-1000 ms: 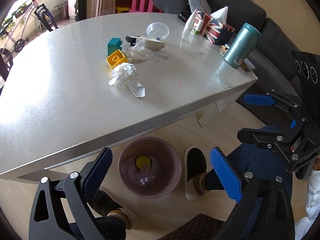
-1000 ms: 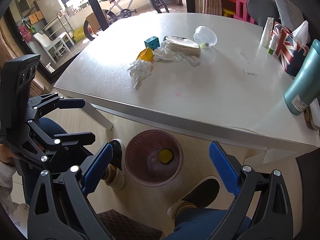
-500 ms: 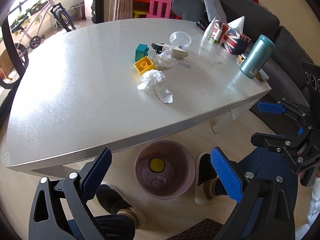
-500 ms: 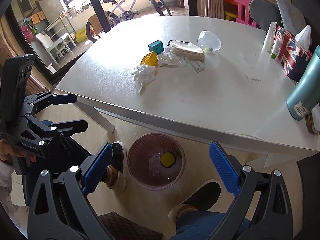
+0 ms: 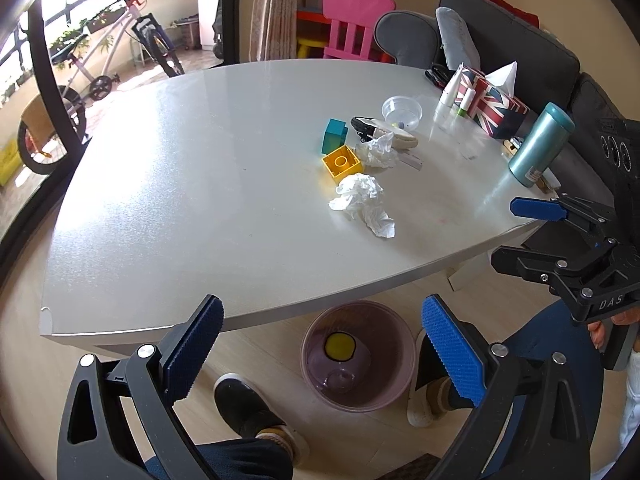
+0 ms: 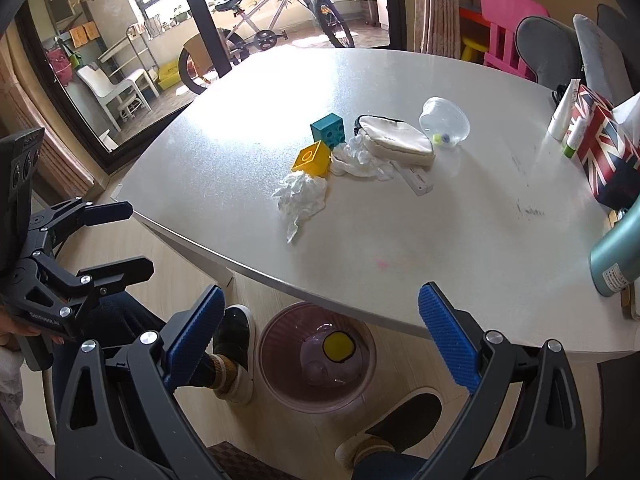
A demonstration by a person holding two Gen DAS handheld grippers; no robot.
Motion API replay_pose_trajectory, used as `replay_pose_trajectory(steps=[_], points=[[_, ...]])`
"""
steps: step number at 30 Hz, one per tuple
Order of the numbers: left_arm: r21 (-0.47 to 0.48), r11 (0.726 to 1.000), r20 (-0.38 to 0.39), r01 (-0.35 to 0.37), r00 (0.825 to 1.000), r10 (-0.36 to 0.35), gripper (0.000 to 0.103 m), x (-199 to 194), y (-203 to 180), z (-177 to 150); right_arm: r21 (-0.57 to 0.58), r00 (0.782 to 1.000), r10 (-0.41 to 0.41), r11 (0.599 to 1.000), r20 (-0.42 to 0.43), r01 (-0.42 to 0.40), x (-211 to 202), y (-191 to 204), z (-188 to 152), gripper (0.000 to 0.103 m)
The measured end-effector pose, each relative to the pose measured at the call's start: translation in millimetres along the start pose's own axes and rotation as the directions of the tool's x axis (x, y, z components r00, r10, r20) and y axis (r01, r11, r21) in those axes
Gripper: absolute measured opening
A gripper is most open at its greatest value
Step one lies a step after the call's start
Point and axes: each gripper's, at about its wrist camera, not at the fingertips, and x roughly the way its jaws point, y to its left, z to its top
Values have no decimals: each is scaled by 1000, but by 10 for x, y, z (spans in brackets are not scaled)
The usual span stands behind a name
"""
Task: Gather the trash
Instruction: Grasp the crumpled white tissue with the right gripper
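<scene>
Presently we hold the left gripper (image 5: 320, 344) and right gripper (image 6: 318, 336) wide open and empty above the pink wastebasket (image 6: 316, 360), presumably readying a reach for the crumpled tissue (image 5: 362, 202) lying beside the yellow block (image 5: 342, 164) on the table (image 5: 200, 184).

Tabletop (image 5: 200, 200): pale grey, glossy
Blocks: yellow block (image 5: 342, 164) just beside teal block (image 5: 334, 136)
Pouch (image 6: 396, 146): cream, lying flat near the blocks
Clear bowl (image 5: 401, 112): behind the pouch
Flask (image 5: 541, 145): teal, upright at the edge
Tissue box (image 5: 490, 105): Union Jack print
Bicycle (image 6: 272, 28): outside the window
Pink chair (image 5: 352, 24): beyond the tabletop
</scene>
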Motion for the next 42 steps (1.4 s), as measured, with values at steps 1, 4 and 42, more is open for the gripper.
replay_pose_trajectory(steps=[1,4,42], points=[[-2,1000,3,-1,1000,1,96,-8,16,6,-4,1000,0,1000,1,0,29,14,46,96],[-9,1000,13,5,1000,-5,96,-39,66,13,-15,1000,3,1000,1,-3,119,64,172,96],[-31,999,12,11,1000,-10,96,12,293,96,-17,990,17,1000,-139,-20,1128,182,709,17]])
